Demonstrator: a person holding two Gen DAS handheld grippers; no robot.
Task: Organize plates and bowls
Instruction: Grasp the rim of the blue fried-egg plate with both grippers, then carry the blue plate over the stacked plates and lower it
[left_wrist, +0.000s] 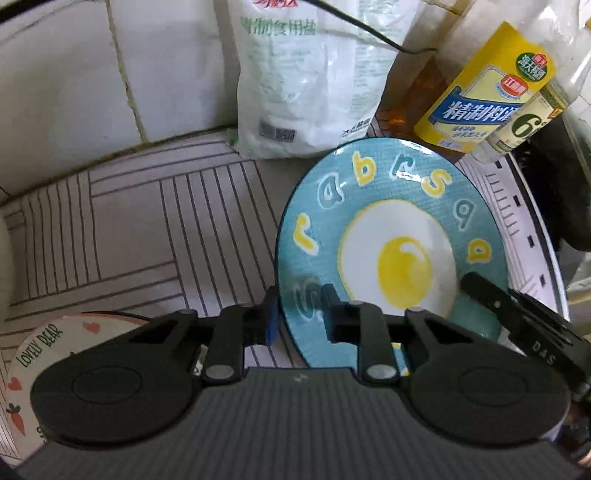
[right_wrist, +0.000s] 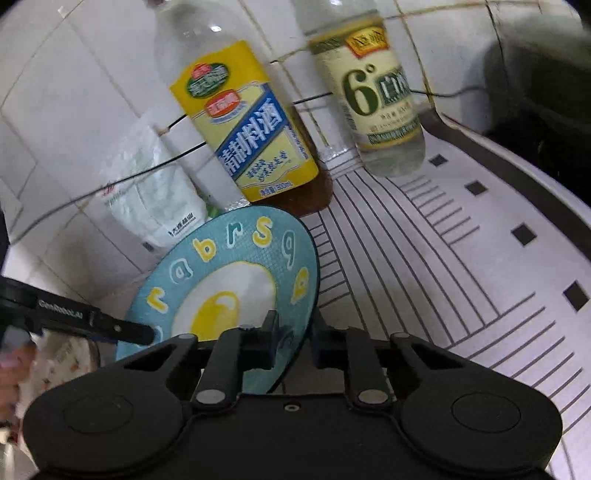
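Observation:
A blue plate (left_wrist: 388, 229) with a fried-egg print and letters is held tilted above the lined mat. My left gripper (left_wrist: 299, 314) is shut on the plate's near-left rim. My right gripper (right_wrist: 293, 339) is shut on the same plate (right_wrist: 229, 280) at its near-right rim; its finger (left_wrist: 491, 295) shows in the left wrist view, and the left gripper's finger (right_wrist: 122, 328) shows in the right wrist view. A white "Lovely Bear" bowl (left_wrist: 48, 343) with hearts and carrots sits at the lower left, partly hidden by my left gripper.
A white salt bag (left_wrist: 306, 74), a yellow-labelled cooking wine bottle (right_wrist: 251, 125) and a clear "6°" vinegar bottle (right_wrist: 373, 85) stand against the tiled wall (left_wrist: 74, 74). A black cable (left_wrist: 369, 33) runs along the wall. The lined mat (right_wrist: 461, 258) extends right to a dark edge.

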